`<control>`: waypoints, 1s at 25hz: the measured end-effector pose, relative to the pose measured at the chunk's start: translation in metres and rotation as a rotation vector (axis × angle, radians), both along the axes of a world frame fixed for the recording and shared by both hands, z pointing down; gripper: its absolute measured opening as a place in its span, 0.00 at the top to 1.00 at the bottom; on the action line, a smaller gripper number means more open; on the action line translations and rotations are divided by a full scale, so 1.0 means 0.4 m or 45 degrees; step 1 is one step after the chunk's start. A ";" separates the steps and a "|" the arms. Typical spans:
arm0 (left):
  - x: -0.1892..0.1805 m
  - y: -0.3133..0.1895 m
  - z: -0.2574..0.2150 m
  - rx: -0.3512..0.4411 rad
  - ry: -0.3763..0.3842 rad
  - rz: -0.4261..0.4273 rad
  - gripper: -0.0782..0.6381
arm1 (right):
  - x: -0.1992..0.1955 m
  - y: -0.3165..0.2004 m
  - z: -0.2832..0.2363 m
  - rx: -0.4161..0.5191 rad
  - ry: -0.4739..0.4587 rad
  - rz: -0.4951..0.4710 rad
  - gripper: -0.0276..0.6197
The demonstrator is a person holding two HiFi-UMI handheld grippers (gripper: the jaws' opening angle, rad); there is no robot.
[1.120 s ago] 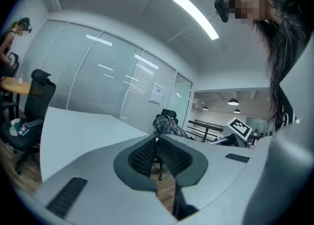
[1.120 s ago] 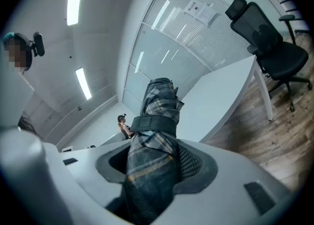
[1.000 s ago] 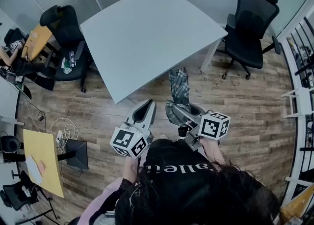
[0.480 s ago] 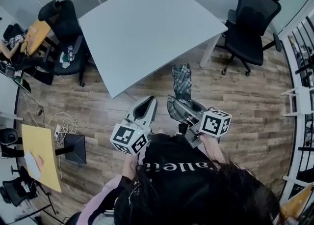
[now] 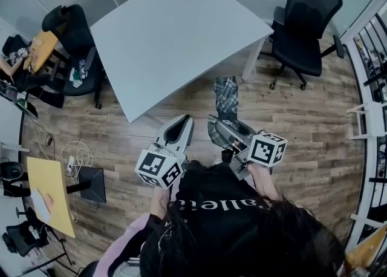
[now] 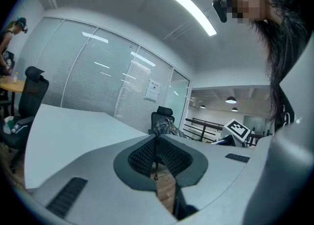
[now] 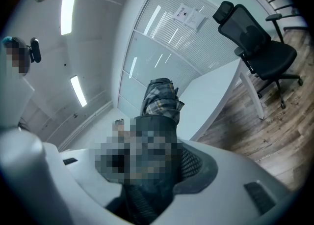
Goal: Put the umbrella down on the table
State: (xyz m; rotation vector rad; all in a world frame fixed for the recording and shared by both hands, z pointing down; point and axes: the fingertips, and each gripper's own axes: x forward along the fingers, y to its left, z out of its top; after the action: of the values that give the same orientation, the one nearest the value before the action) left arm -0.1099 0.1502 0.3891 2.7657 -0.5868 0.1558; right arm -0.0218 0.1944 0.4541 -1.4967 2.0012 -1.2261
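Observation:
A folded plaid umbrella [image 5: 226, 95] sticks out forward from my right gripper [image 5: 225, 134], which is shut on its lower part. It hangs over the wooden floor, just short of the white table's [image 5: 175, 34] near edge. In the right gripper view the umbrella [image 7: 160, 100] rises between the jaws of the right gripper [image 7: 162, 143], with the table [image 7: 216, 91] beyond. My left gripper [image 5: 181, 127] is beside it on the left, shut and holding nothing. Its own view shows the left gripper [image 6: 157, 157] with jaws together, the table [image 6: 64, 130] ahead and the umbrella [image 6: 164, 128] to the right.
A black office chair [image 5: 305, 25] stands at the table's right end and another [image 5: 75, 37] at its left. A yellow desk [image 5: 51, 194] and cables lie on the floor to the left. A railing [image 5: 372, 82] runs down the right side.
Both grippers and the umbrella have moved a little forward along the table's near edge. The right gripper's hold on the umbrella is unchanged, and the left stays shut.

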 end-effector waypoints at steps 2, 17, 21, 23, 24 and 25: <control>0.020 0.009 0.004 -0.003 0.001 -0.003 0.85 | 0.025 0.010 0.006 -0.006 0.007 0.006 0.61; 0.062 0.003 0.039 -0.034 -0.079 -0.046 0.85 | 0.176 0.010 0.058 -0.052 -0.028 0.112 0.61; 0.108 -0.047 0.051 -0.037 -0.077 -0.015 0.85 | 0.220 -0.031 0.064 -0.050 -0.012 0.138 0.61; 0.131 -0.064 0.059 -0.031 -0.058 0.007 0.85 | 0.232 -0.045 0.068 -0.038 -0.008 0.147 0.61; 0.140 -0.069 0.064 -0.027 -0.049 0.018 0.85 | 0.234 -0.049 0.070 -0.034 -0.006 0.150 0.61; 0.150 -0.076 0.069 -0.023 -0.043 0.029 0.85 | 0.237 -0.055 0.073 -0.034 -0.005 0.152 0.61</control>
State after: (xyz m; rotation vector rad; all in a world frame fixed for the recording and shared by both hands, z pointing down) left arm -0.0501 0.1197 0.4167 2.7580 -0.5595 0.2123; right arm 0.0728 0.1726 0.4833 -1.6005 1.8711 -1.2103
